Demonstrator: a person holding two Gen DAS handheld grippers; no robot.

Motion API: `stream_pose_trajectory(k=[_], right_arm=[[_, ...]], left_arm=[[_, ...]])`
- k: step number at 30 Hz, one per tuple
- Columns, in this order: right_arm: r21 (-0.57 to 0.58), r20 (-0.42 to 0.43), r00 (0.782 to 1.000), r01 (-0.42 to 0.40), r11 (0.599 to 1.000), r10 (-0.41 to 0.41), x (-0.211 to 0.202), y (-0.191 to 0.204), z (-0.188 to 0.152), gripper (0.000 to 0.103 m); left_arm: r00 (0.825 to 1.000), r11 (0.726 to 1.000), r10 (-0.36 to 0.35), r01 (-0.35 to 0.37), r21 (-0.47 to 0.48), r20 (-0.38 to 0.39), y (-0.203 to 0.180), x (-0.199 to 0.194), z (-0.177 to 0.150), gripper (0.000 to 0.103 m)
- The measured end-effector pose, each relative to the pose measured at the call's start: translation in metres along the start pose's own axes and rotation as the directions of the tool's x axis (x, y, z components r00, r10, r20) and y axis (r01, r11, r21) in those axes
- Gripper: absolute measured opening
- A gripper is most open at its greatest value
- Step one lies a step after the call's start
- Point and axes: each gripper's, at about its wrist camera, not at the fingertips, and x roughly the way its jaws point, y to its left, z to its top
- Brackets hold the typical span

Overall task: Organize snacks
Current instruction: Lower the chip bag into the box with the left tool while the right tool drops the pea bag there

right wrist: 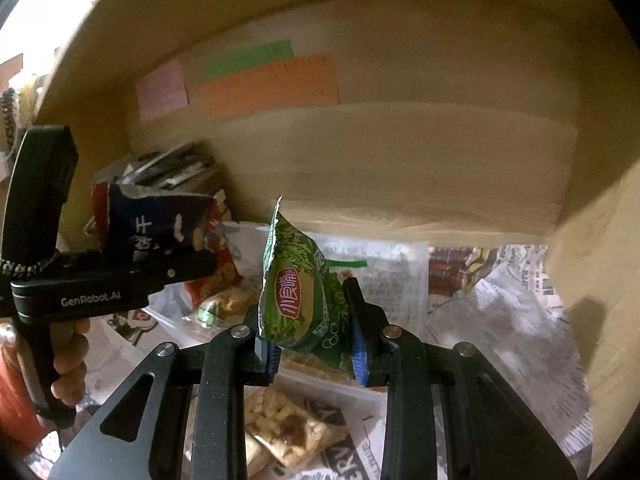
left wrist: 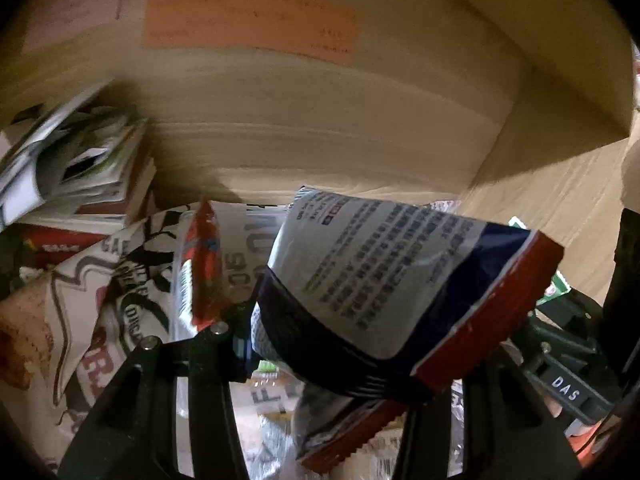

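Observation:
In the left wrist view my left gripper (left wrist: 344,360) is shut on a blue, white and red snack bag (left wrist: 380,284), held tilted with its printed back facing the camera. In the right wrist view my right gripper (right wrist: 312,344) is shut on a small green snack packet (right wrist: 298,300) that stands upright between the blue pads. That view also shows the left gripper (right wrist: 200,264) at the left, carrying the blue bag (right wrist: 160,232), with a hand (right wrist: 70,360) on its handle. Both are held above a pile of snacks inside a wooden cabinet.
The wooden back wall (right wrist: 400,160) carries orange (right wrist: 272,88), green and pink paper notes. A stack of booklets (left wrist: 80,168) lies at the left. Newspaper (right wrist: 500,320) lines the floor, with a clear plastic box (right wrist: 380,280) and loose snack bars (right wrist: 288,432) below. A side wall (right wrist: 592,280) stands at the right.

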Motion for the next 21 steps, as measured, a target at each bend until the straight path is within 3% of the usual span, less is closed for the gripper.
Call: stream_pose_trajectory(k=[10, 13, 17, 21], right_arm=[[0.025, -0.062, 0.998, 0.009, 1.0, -0.007, 0.026, -0.012, -0.003, 0.028], [0.04, -0.037, 0.999, 0.001, 0.999, 0.001, 0.027, -0.014, -0.003, 0.029], [0.035, -0.027, 1.0, 0.01, 0.999, -0.009, 0.024, -0.014, -0.004, 0.042], [0.032, -0.006, 1.0, 0.011, 0.999, -0.011, 0.015, -0.014, -0.004, 0.047]], left_arm=[[0.998, 0.999, 0.034, -0.032, 0.031, -0.055, -0.008, 0.04, 0.008, 0.047], [0.997, 0.999, 0.03, -0.028, 0.026, -0.072, -0.011, 0.043, 0.008, 0.052], [0.998, 0.999, 0.035, -0.033, 0.036, -0.049, -0.012, 0.04, 0.007, 0.068], [0.999, 0.998, 0.039, -0.038, 0.049, -0.02, -0.013, 0.031, 0.007, 0.069]])
